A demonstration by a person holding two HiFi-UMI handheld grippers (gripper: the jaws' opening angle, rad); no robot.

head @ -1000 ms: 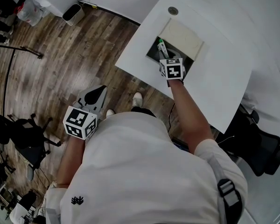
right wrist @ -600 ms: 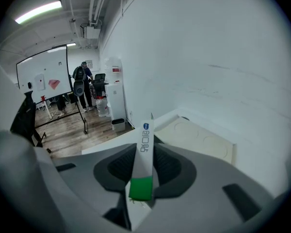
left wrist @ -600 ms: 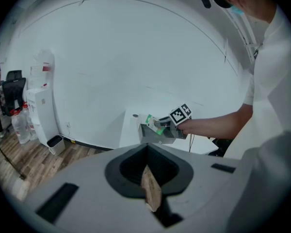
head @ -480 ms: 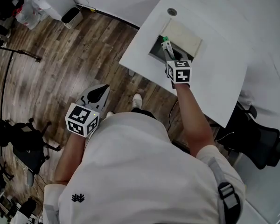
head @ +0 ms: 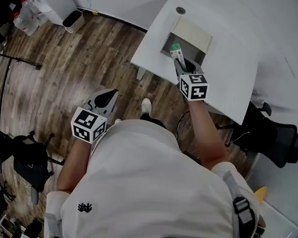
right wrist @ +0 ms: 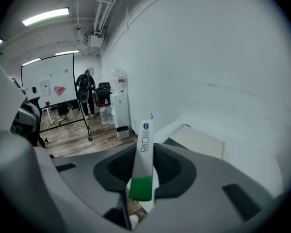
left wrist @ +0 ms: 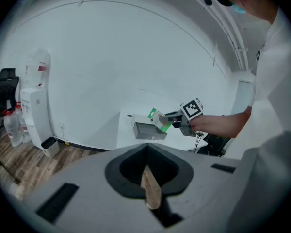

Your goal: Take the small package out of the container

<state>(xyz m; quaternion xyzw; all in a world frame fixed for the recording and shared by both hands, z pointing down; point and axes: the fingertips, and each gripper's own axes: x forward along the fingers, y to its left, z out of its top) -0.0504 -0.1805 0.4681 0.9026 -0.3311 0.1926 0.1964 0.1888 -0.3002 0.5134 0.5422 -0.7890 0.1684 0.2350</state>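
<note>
The small package [head: 176, 49], white with a green end, is pinched in my right gripper [head: 180, 62], which is shut on it above the open grey container [head: 193, 58] on the white table [head: 233, 68]. In the right gripper view the package [right wrist: 143, 154] stands up between the jaws of the right gripper [right wrist: 138, 200]. The left gripper view shows the package [left wrist: 157, 119] held just above the container [left wrist: 146, 131]. My left gripper [head: 105, 99] hangs over the wooden floor, left of the table, shut and with nothing in it [left wrist: 148, 174].
The container's pale lid [head: 193, 32] lies behind it. A small bin [head: 72, 19] stands by the wall. Black chairs stand at the left [head: 32, 157] and right [head: 273, 138]. A water dispenser [left wrist: 36, 115] stands by the wall; people [right wrist: 85, 93] stand near a whiteboard [right wrist: 46, 81].
My right gripper has lifted the package up out of the container and drawn back toward the table's near edge. The left gripper has stayed about where it was.
</note>
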